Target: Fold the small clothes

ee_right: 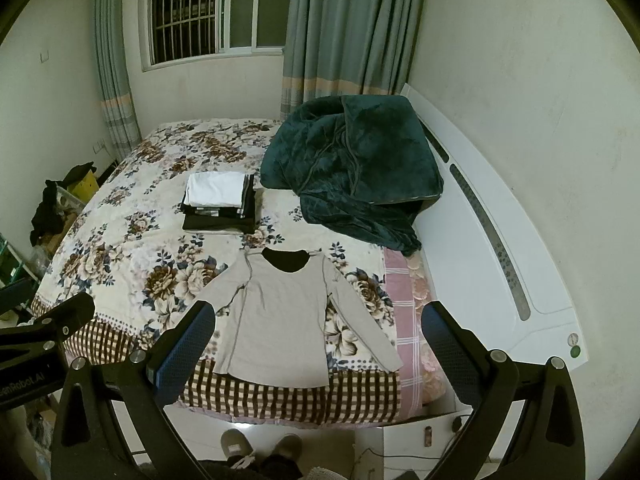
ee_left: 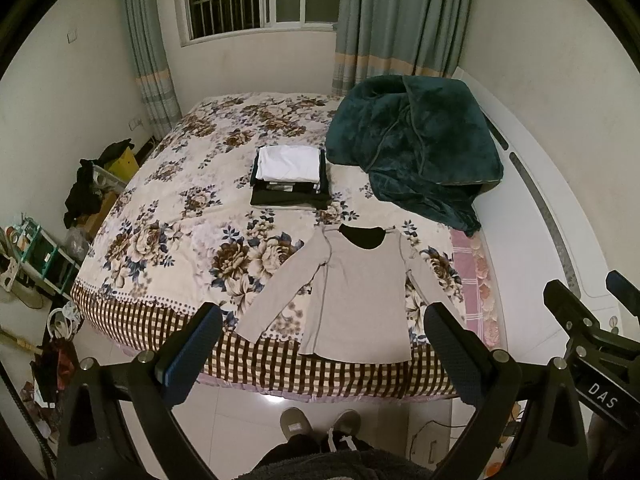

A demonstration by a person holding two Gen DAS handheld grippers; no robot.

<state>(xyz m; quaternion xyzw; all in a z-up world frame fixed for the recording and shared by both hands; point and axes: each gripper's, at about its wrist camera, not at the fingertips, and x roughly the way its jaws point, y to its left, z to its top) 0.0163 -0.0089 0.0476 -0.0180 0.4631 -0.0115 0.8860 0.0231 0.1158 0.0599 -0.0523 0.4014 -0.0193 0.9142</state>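
Note:
A grey long-sleeved shirt (ee_left: 356, 288) lies flat and spread out near the front edge of the bed, sleeves angled out to both sides; it also shows in the right wrist view (ee_right: 276, 312). Behind it sits a stack of folded clothes (ee_left: 289, 178), white on top of dark ones, also in the right wrist view (ee_right: 220, 200). My left gripper (ee_left: 322, 340) is open and empty, held above the bed's front edge in front of the shirt. My right gripper (ee_right: 316, 340) is open and empty at the same height, to the right of the left one.
A crumpled dark green blanket (ee_left: 416, 140) lies at the back right of the floral bedspread (ee_left: 168, 216). A white headboard (ee_right: 492, 232) runs along the right. Clutter and boxes (ee_left: 60, 248) stand on the floor at left. The person's slippered feet (ee_left: 320, 424) stand at the bed's foot.

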